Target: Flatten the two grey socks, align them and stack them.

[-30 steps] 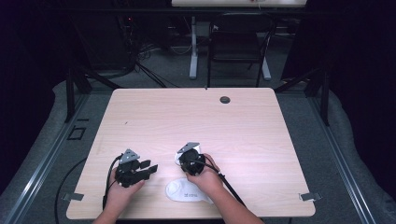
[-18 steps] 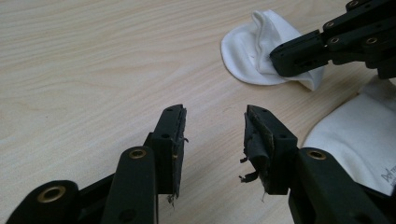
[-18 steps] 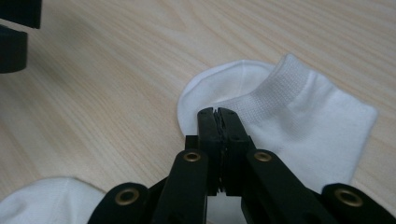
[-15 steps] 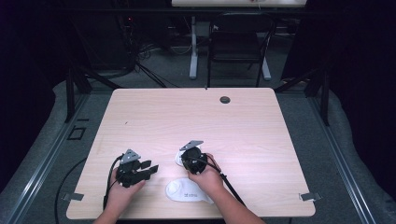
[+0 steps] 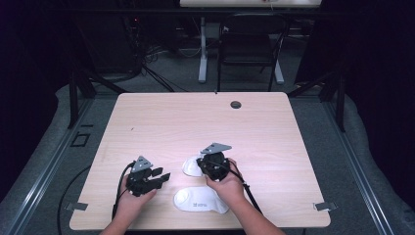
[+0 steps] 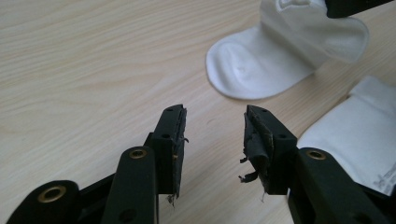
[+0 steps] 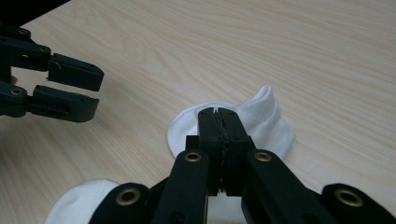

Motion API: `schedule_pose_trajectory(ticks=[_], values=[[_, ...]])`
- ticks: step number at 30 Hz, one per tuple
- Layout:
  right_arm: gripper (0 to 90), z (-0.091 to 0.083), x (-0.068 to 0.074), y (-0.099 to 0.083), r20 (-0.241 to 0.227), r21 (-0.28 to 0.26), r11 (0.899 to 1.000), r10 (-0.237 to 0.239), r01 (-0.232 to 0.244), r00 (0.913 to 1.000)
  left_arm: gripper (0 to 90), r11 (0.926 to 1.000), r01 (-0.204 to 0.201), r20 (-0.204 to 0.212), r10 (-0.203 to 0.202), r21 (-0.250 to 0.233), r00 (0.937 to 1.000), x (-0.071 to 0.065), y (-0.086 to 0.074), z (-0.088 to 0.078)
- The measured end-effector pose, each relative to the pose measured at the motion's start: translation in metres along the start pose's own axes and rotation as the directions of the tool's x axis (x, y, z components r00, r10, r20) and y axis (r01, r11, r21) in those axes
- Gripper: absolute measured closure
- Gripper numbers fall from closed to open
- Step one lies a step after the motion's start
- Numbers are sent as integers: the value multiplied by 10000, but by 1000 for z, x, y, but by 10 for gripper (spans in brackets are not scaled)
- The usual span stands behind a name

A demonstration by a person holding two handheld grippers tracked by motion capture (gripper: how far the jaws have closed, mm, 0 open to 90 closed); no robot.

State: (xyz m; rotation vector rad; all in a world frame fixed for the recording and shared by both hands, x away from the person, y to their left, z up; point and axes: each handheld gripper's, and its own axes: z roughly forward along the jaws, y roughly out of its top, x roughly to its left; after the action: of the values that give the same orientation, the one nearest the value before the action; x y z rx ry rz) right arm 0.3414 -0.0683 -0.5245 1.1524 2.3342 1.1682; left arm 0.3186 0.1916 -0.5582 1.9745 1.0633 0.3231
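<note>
While pinched, soft white sock (image 7: pixel 273 126) bunches.

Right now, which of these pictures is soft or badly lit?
High view: table evenly lit, room beyond nearly black. Left gripper view: left claw sharp, sock beyond slightly soft. Right gripper view: right claw shut on that sock, both crisp, no glare.

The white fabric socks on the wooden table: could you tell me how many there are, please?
2. One white fabric sock is pinched in the right gripper, near the table's middle front. The other white sock lies flat by the front edge, beside the right hand. None seems hidden.
</note>
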Motion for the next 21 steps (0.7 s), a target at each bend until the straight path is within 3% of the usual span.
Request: schedule_pose_trajectory(ticks=[10, 21], values=[[897, -17, -22, -13, 240, -523, 9969, 605, -592, 9979, 583, 9985, -420, -5, 421, 342, 9991, -7, 11, 26], [897, -27, -40, -28, 490, -491, 9951, 882, -858, 9949, 563, 9981, -558, -42, 559, 257, 9984, -16, 26, 47]])
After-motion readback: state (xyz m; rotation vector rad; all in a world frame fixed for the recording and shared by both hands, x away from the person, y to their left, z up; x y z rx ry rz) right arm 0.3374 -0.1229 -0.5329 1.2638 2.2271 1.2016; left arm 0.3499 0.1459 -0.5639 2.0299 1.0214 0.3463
